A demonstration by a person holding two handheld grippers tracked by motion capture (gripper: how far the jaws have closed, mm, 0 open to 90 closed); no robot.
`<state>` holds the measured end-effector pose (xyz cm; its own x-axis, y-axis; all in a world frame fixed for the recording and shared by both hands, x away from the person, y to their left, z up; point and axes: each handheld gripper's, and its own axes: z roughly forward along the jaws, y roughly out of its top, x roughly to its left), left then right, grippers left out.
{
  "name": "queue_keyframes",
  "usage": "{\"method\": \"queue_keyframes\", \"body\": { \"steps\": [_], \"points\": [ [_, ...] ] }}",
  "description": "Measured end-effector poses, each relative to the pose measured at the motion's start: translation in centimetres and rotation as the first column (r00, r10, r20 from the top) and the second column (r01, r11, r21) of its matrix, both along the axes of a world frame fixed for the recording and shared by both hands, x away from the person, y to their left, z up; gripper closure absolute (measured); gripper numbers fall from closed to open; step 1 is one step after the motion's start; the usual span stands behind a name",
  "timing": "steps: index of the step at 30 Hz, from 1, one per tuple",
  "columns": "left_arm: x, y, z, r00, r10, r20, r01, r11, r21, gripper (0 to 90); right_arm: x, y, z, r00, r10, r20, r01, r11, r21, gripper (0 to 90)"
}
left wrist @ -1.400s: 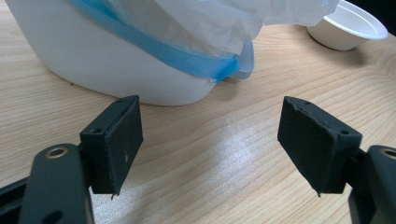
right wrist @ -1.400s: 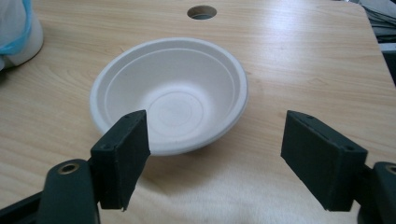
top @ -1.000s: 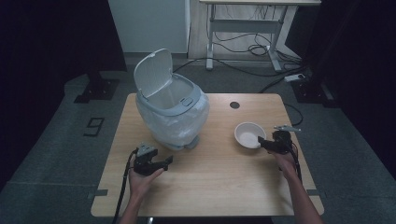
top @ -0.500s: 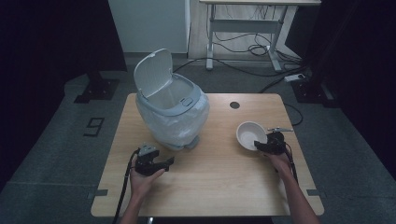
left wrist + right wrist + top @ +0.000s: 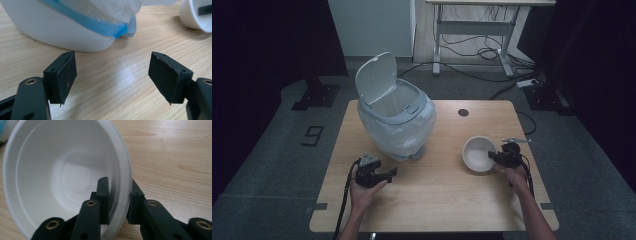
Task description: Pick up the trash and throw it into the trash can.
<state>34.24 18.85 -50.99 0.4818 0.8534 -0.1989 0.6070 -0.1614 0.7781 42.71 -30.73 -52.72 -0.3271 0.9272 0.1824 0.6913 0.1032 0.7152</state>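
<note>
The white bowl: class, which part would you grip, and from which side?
Grip the thin rim wall of the white bowl on its right side, one jaw inside and one outside, as the right hand-held gripper does. The open top and thin wall suit a pinch, and that side faces away from the bin.

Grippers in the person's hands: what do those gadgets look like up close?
Both are black. The left gripper carries a grey plate on top and trails a dark cable down the forearm. Its two jaws are flat, matte black blocks on black arms with brass-coloured rivets. The right gripper has the same jaws and rivets, plus a cable. The forearms are bare, no sleeves showing.
</note>
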Motion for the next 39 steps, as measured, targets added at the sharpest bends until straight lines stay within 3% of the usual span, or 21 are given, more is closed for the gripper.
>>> {"method": "queue_keyframes", "body": {
  "steps": [4, 10, 13, 16, 39],
  "points": [
    [0.1, 0.0, -0.1, 1.0, 0.001, -0.005, -0.001, 1.0, 0.0, 22.8, -0.7, -0.5, 0.5, 0.9994, -0.004, 0.034, 0.003, 0.999, 0.05, 82.0],
    [0.1, 0.0, -0.1, 1.0, 0.001, -0.006, -0.001, 1.0, -0.004, 22.8, -1.7, -1.3, 1.5, 0.9966, -0.016, 0.08, 0.009, 0.996, 0.085, 82.7],
    [0.1, 0.0, -0.2, 0.9999, 0.001, -0.01, -0.001, 1.0, -0.006, 22.8, -2.6, -1.8, 2.6, 0.9919, -0.022, 0.125, 0.007, 0.993, 0.118, 82.7],
    [0.2, 0.0, -0.2, 0.9999, 0.002, -0.012, -0.002, 1.0, -0.004, 22.8, -3.0, -2.0, 3.3, 0.9867, -0.02, 0.161, 0.0, 0.993, 0.121, 82.7],
    [0.1, 0.3, -0.2, 0.9998, 0.005, -0.017, -0.005, 0.9999, -0.01, 23.0, -4.4, -2.2, 7.0, 0.9685, -0.01, 0.249, -0.036, 0.983, 0.18, 82.5]
  ]
}}
